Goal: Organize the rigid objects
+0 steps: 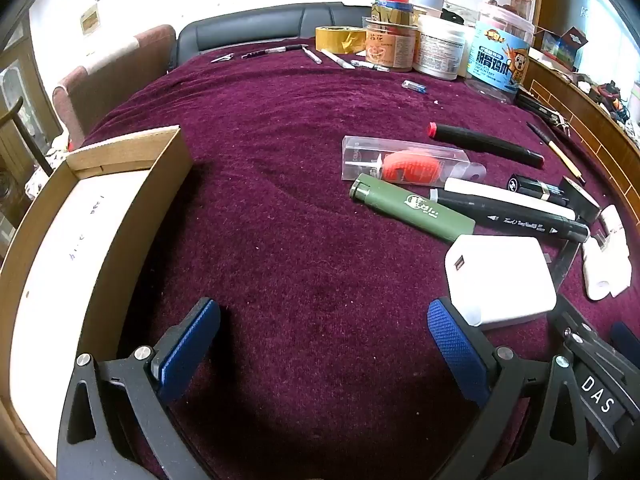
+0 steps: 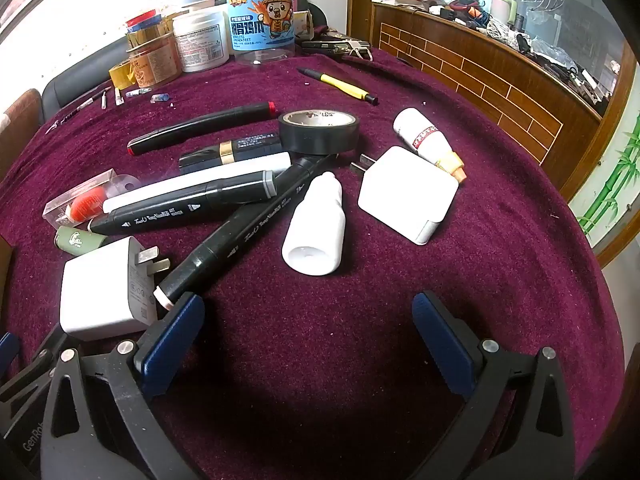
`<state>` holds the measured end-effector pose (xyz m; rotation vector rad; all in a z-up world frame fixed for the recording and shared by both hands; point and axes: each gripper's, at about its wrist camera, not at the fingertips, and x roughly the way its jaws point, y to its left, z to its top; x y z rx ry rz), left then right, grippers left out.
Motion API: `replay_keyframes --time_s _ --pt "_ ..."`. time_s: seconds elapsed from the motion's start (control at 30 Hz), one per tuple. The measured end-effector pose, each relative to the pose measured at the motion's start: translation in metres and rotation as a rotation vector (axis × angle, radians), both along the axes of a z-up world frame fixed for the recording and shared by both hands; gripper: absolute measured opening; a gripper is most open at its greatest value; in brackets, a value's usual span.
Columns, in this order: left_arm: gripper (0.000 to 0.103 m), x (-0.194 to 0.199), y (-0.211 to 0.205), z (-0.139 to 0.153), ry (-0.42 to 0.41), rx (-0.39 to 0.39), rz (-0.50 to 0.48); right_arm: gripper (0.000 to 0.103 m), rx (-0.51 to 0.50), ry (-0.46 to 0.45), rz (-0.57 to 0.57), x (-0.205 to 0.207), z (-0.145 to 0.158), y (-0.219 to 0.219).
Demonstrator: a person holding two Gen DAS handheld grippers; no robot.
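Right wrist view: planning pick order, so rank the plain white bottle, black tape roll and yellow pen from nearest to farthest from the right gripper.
1. Plain white bottle, just ahead of the open right gripper.
2. Black tape roll, mid-table behind it.
3. Yellow pen, far back, slightly right.

Left-wrist view: bare cloth (image 1: 280, 200) through centre is passable, cardboard box (image 1: 132, 200) walls off the left, white charger (image 1: 500, 280) and marker pile (image 1: 512, 212) crowd the right; jars (image 1: 436, 48) block the top.

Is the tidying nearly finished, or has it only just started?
Only just started. Done: nothing, the cardboard box looks empty. In hand: nothing, the left hand-held gripper and right hand-held gripper are both open. Left: markers, chargers, white bottle, black tape.
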<state>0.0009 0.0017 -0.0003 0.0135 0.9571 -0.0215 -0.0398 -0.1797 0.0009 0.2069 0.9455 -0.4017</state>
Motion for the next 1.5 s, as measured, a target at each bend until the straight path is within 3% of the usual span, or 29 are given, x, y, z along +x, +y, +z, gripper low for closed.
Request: replay_keyframes --time_s 0.23,0.5,0.67,0.8,1.5 --pt "0.102 -0.005 0.006 0.0 0.008 0.012 -0.073 0.103 -0.002 -0.004 -0.001 0.0 0.0 0.0" --pt "0.102 -0.014 0.003 0.0 -0.009 0.017 -0.063 0.103 0.004 -0.006 -0.003 0.002 -0.003 0.0" --pt "0.102 -0.014 0.001 0.0 -0.004 0.027 -0.061 0.103 0.017 0.024 0.077 -0.002 0.0 -0.002" --pt "0.102 -0.016 0.003 0.001 0.031 0.022 -0.096 0.103 0.013 0.012 0.084 -0.008 0.0 0.001" --pt "0.102 -0.017 0.003 0.001 0.019 0.017 -0.103 0.103 0.019 0.051 0.17 -0.015 0.001 0.004"
